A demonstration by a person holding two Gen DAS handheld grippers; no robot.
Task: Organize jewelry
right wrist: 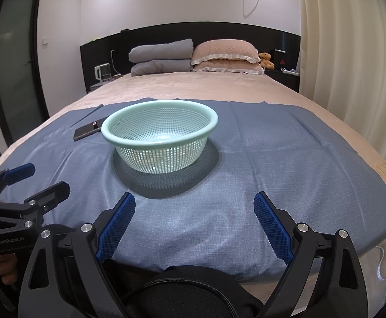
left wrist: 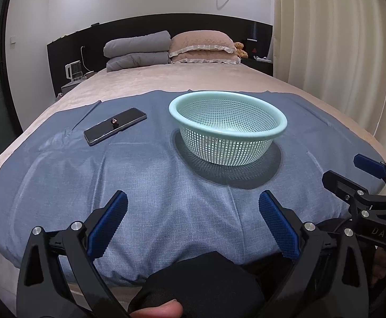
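Note:
A small reddish ring [left wrist: 114, 121] sits on a black phone [left wrist: 115, 129] lying on the blue cloth [left wrist: 153, 180], left of a pale green mesh basket [left wrist: 227, 126]. The basket [right wrist: 159, 135] looks empty; the ring [right wrist: 94, 123] and phone [right wrist: 88, 132] show behind its left side in the right wrist view. My left gripper [left wrist: 193, 209] is open and empty, near the bed's front edge, well short of the phone. My right gripper [right wrist: 195, 212] is open and empty, in front of the basket. Each gripper shows in the other's view, the right [left wrist: 351, 169] and the left [right wrist: 41, 177].
The cloth covers the near end of a beige bed [left wrist: 182, 79]. Grey folded quilts [left wrist: 137, 50] and pink pillows [left wrist: 203, 46] lie at the headboard. A curtain [left wrist: 333, 53] hangs on the right. A kettle [left wrist: 73, 71] stands on the left nightstand.

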